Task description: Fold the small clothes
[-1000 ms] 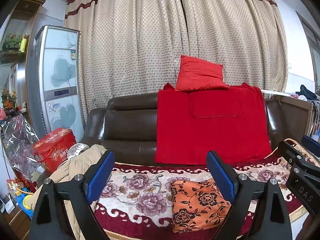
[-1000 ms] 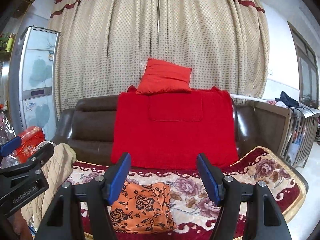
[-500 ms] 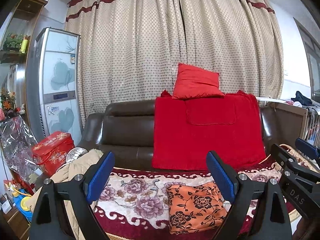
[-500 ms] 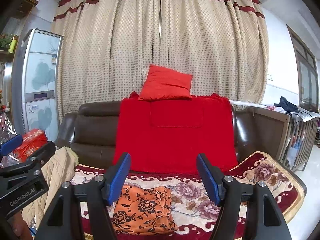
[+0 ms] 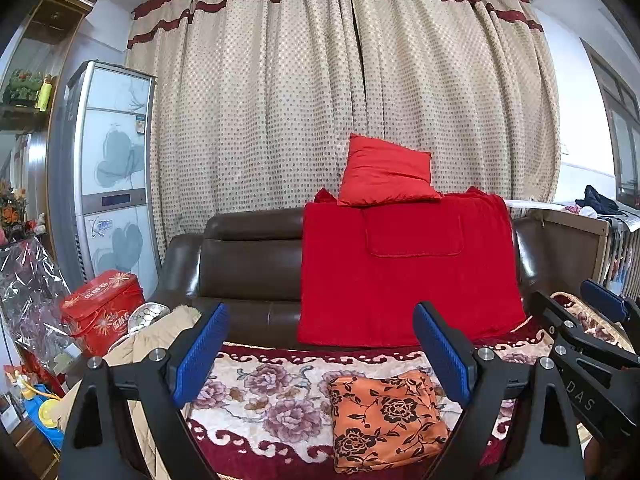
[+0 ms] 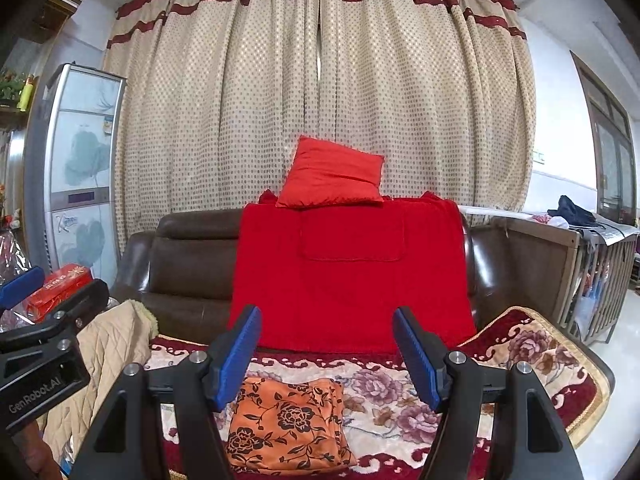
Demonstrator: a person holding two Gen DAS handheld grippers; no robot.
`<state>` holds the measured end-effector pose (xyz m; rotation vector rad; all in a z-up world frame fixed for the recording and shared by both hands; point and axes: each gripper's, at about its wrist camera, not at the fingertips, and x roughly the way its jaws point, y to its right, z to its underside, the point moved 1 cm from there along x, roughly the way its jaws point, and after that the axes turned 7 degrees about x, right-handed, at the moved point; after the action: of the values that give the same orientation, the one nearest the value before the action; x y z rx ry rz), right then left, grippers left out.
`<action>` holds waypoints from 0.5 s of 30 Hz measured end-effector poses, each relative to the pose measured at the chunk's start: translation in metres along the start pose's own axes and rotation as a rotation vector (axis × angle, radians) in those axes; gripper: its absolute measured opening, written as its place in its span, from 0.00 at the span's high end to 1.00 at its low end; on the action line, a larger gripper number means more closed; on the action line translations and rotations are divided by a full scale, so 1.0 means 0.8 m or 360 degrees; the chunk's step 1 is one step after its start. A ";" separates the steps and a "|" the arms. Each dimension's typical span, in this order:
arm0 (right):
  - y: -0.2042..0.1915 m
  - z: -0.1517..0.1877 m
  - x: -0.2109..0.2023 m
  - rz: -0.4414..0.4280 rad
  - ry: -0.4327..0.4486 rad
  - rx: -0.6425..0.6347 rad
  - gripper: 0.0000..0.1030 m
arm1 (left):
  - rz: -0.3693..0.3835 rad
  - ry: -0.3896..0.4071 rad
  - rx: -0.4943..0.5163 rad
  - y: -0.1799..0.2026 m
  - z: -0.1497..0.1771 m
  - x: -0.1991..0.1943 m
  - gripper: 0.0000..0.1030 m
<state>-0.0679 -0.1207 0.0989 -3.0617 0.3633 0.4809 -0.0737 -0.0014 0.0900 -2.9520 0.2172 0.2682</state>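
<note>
Both tools, left (image 5: 320,354) and right (image 6: 326,354), hung spread and empty above the folded orange floral garment (image 6: 288,426) near the sofa's (image 6: 192,264) front edge.

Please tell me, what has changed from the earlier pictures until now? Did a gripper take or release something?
Almost nothing changed. Both cameras tipped up slightly, so the orange flowered cloth sits a little lower in both views. The cloth stays folded on the flowered blanket. The left gripper and right gripper stay open and empty, neither touching the cloth. Nothing was taken or released.
</note>
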 end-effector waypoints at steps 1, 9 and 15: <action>0.001 0.000 0.000 0.0001 0.0001 0.0002 0.30 | 0.0005 0.0002 0.0000 0.001 0.000 0.001 0.10; 0.006 0.003 0.004 0.0028 -0.0018 0.0023 0.31 | 0.0040 -0.0012 0.0035 0.013 -0.001 0.006 0.10; 0.007 0.000 0.010 0.0032 -0.0020 0.0039 0.30 | 0.0057 -0.0023 0.0039 0.015 -0.004 0.012 0.10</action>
<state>-0.0620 -0.1278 0.0964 -3.0329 0.3967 0.4922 -0.0656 -0.0151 0.0897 -2.9234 0.2701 0.2895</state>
